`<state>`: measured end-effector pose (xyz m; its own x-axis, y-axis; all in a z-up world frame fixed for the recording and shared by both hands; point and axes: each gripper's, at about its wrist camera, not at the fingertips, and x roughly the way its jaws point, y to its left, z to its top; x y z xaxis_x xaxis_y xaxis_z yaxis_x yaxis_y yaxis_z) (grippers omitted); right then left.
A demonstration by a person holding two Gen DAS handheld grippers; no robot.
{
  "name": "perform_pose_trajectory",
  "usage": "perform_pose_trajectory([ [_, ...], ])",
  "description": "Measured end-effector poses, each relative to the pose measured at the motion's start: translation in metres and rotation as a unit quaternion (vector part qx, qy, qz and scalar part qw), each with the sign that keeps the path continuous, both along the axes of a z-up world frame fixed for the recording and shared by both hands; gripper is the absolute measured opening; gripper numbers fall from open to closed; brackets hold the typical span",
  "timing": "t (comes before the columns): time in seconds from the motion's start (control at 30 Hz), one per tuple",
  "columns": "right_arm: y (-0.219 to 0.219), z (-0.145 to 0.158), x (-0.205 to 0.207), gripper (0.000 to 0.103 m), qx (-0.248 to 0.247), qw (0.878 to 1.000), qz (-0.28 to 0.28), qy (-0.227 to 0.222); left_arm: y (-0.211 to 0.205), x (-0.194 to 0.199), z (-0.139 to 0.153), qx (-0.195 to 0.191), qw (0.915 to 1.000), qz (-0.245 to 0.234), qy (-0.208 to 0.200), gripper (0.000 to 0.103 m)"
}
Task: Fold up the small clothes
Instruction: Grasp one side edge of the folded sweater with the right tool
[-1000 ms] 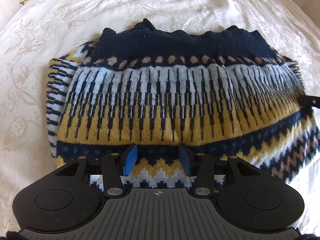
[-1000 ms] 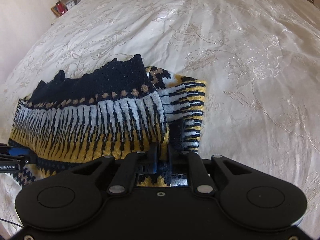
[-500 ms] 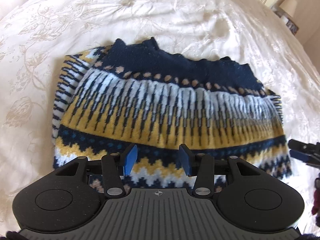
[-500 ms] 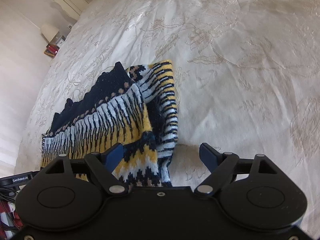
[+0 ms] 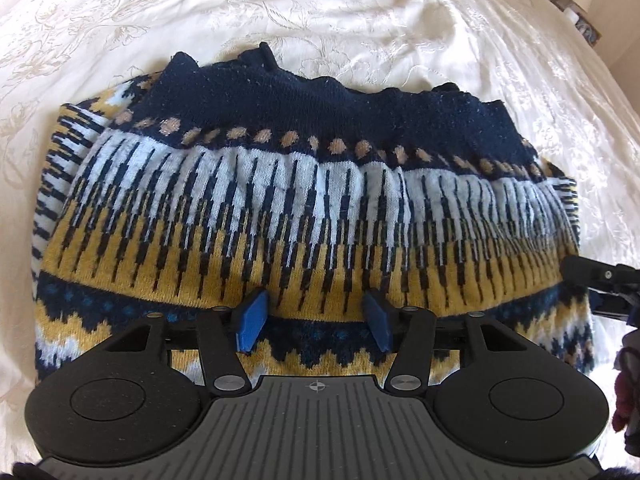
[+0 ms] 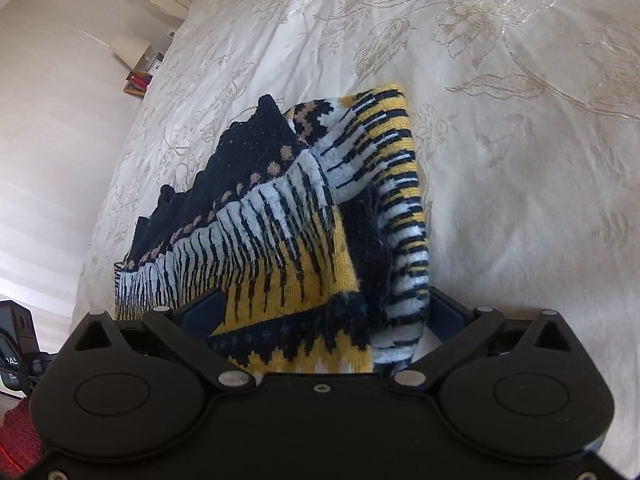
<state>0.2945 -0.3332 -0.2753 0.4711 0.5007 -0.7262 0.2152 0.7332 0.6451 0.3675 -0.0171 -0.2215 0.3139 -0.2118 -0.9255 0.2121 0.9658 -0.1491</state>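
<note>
A cream embroidered bedspread [image 5: 360,20] covers the bed, with a bedside lamp [image 6: 129,49] by the pale wall. The patterned sweater [image 5: 304,216] lies folded on it. Left claw [image 5: 314,322] hangs released over the near hem, closer than before; right claw [image 6: 326,314], released half a second ago, now straddles the sweater's edge, spread wide.

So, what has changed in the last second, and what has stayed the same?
The right gripper was shut on the sweater edge, then opened and let it go. It now sits wide open around that edge. The left gripper stayed open over the sweater, which still lies folded on the bedspread.
</note>
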Motion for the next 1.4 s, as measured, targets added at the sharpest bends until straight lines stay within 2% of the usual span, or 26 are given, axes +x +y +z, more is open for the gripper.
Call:
perform_pose_trajectory([
  [0.17, 0.005, -0.001, -0.001, 0.103, -0.006, 1.0, -0.013, -0.01, -0.01, 0.003, -0.002, 0.022, 0.9997, -0.011, -0.008, 0.059],
  [0.33, 0.006, -0.001, -0.004, 0.103, -0.011, 1.0, 0.006, -0.021, -0.016, 0.002, -0.003, 0.04, 0.999, -0.013, -0.016, 0.061],
  [0.53, -0.003, -0.005, 0.009, 0.103, 0.031, 0.999, 0.004, -0.005, -0.017, 0.004, -0.006, 0.044, 0.9988, -0.01, -0.017, 0.062],
  [0.77, 0.009, -0.006, 0.028, 0.103, 0.014, 1.0, 0.026, -0.007, -0.018, 0.004, -0.006, 0.042, 0.9989, -0.008, -0.017, 0.065],
  [0.93, 0.013, -0.006, 0.026, 0.103, 0.007, 1.0, 0.024, -0.013, -0.014, 0.006, -0.009, 0.028, 0.9995, -0.005, -0.015, 0.079],
  [0.97, 0.013, -0.006, 0.026, 0.103, 0.006, 1.0, 0.026, -0.014, -0.014, 0.007, -0.011, 0.021, 0.9997, -0.006, -0.012, 0.088],
  [1.0, 0.013, -0.005, 0.025, 0.103, 0.005, 0.999, 0.028, -0.016, -0.014, 0.009, -0.014, 0.008, 0.9999, -0.013, -0.006, 0.103],
  [1.03, 0.012, -0.005, 0.025, 0.103, 0.004, 0.999, 0.029, -0.016, -0.015, 0.011, -0.017, 0.0, 0.9998, -0.021, -0.001, 0.102],
  [1.17, 0.013, -0.006, 0.026, 0.103, 0.005, 0.999, 0.032, -0.017, -0.016, 0.009, -0.016, 0.009, 0.9998, -0.018, -0.008, 0.101],
  [1.23, 0.01, -0.007, 0.025, 0.103, 0.013, 0.999, 0.03, -0.018, -0.016, 0.008, -0.01, 0.014, 0.9997, -0.008, -0.016, 0.09],
  [1.3, 0.007, -0.008, 0.024, 0.103, 0.02, 0.999, 0.029, -0.021, -0.017, 0.008, -0.001, 0.017, 0.9995, -0.005, -0.026, 0.075],
  [1.4, 0.004, -0.009, 0.022, 0.103, 0.026, 0.999, 0.031, -0.024, -0.018, 0.016, 0.019, 0.014, 0.9984, -0.01, -0.055, 0.073],
])
